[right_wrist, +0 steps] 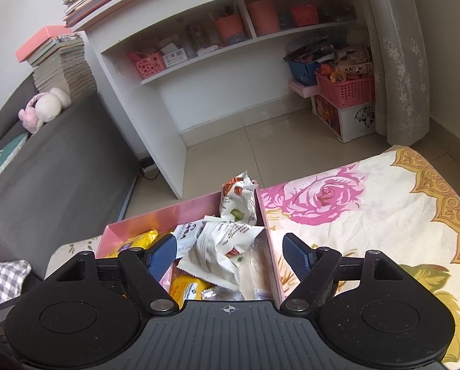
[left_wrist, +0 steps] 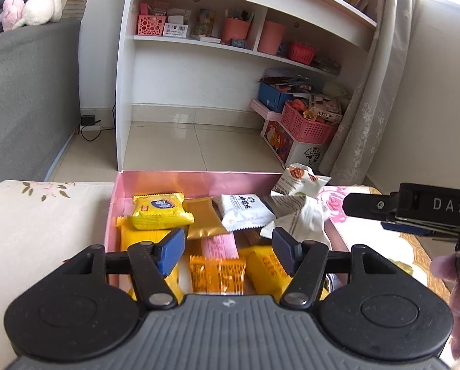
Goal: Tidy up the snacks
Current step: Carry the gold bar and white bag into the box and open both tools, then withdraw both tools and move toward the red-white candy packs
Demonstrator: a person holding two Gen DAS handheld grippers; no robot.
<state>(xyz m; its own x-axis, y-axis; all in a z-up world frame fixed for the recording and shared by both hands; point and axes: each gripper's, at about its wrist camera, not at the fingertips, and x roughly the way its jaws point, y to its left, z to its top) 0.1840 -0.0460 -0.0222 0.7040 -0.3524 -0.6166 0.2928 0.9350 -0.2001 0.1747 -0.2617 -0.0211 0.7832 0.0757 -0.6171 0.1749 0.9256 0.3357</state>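
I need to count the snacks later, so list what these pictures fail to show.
- Left wrist view: the near end of the pink box is hidden behind the left hand-held gripper, so the snack count is unknown.
- Left wrist view: the right hand-held gripper is cut off by the right edge.
- Both views: print on the white packet is too small.

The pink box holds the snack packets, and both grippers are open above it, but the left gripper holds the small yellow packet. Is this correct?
Not quite. The left gripper holds nothing: in the left wrist view its jaws stand apart and empty, while the small yellow packet lies inside the pink box, beyond the fingertips. The rest is right; the right gripper is open too.
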